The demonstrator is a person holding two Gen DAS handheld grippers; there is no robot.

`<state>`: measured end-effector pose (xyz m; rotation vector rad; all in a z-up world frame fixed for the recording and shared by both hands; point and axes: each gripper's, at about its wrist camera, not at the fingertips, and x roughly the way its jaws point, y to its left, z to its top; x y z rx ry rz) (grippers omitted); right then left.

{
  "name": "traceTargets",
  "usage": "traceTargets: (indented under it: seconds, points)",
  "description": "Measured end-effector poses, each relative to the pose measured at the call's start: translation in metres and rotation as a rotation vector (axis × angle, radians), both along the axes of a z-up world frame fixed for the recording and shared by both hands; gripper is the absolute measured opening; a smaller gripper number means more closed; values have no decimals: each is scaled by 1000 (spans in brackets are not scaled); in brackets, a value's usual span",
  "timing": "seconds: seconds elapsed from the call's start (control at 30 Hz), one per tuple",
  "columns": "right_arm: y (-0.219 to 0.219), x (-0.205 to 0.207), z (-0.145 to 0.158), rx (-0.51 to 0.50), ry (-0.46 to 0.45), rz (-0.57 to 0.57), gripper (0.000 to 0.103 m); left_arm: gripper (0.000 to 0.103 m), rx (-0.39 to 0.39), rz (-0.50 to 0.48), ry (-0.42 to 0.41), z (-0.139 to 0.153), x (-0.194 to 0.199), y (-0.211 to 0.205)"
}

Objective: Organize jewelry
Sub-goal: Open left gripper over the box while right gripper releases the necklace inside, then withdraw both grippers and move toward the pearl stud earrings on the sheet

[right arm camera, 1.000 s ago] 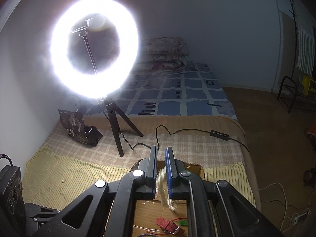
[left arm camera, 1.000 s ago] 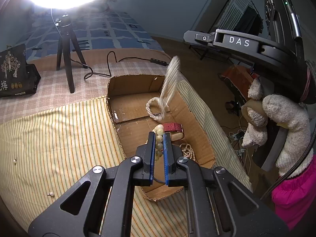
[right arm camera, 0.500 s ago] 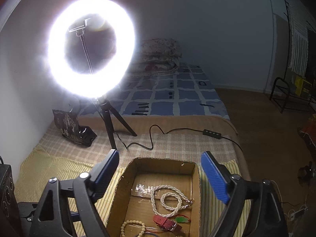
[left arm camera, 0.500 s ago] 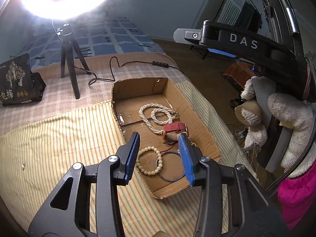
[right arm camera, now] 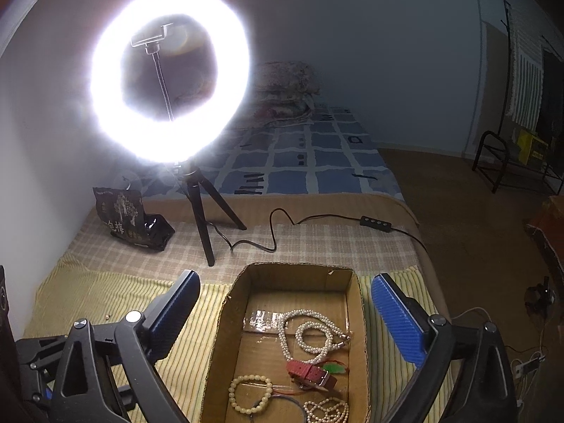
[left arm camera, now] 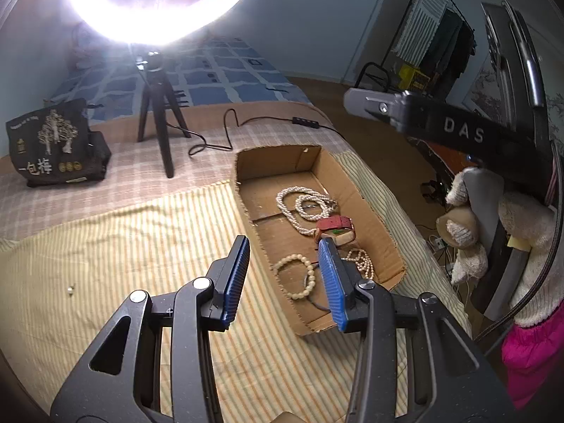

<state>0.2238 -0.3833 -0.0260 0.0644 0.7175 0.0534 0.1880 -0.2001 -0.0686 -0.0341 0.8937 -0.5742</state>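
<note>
- Left wrist view: the left gripper [left arm camera: 283, 275] hung above the near end of the cardboard box [left arm camera: 366, 211], its blue-padded jaws partly apart and holding nothing, having just been opening.
- Seen between those jaws, a cream bead bracelet [left arm camera: 299, 276] lay flat on the box floor, touching a thin dark ring [left arm camera: 313, 302] on its near side.
- Farther in the box a long pearl necklace [left arm camera: 303, 204] lay coiled in two loops; just right of it sat a red watch strap [left arm camera: 335, 223] with a pale block [left arm camera: 341, 237] against it, and a smaller pearl strand [left arm camera: 361, 260] bunched near the right wall.
- The box rested on a yellow striped cloth [left arm camera: 123, 246], on which a tiny bead [left arm camera: 71, 288] lay alone at far left.
- At right, a gloved hand [left arm camera: 465, 232] held the other tool, marked DAS.
- Right wrist view: the right gripper [right arm camera: 283, 313] stood with its jaws spread very wide, one on each side of the box [right arm camera: 356, 285], empty, having just been opening.
- Inside lay the necklace [right arm camera: 310, 335], the red strap [right arm camera: 310, 373] beside a green piece [right arm camera: 333, 368], the bracelet [right arm camera: 248, 394] and the small strand [right arm camera: 326, 410].
- Beyond the box stood a lit ring light [right arm camera: 169, 74] on a tripod [right arm camera: 204, 218], a dark printed bag [right arm camera: 130, 218] to its left and a cable with an inline switch [right arm camera: 376, 222] to its right.
</note>
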Motion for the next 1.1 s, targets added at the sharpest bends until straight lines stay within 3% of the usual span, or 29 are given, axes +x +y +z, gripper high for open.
traceTargets:
  seconds: [0.5,1.1]
  points:
    - [42,-25,7,-17,36,14,103,41,16,86,-37,13,-7,69]
    - [107,-51,-6,159,77,130,103,41,66,243,-85,-3,10,181]
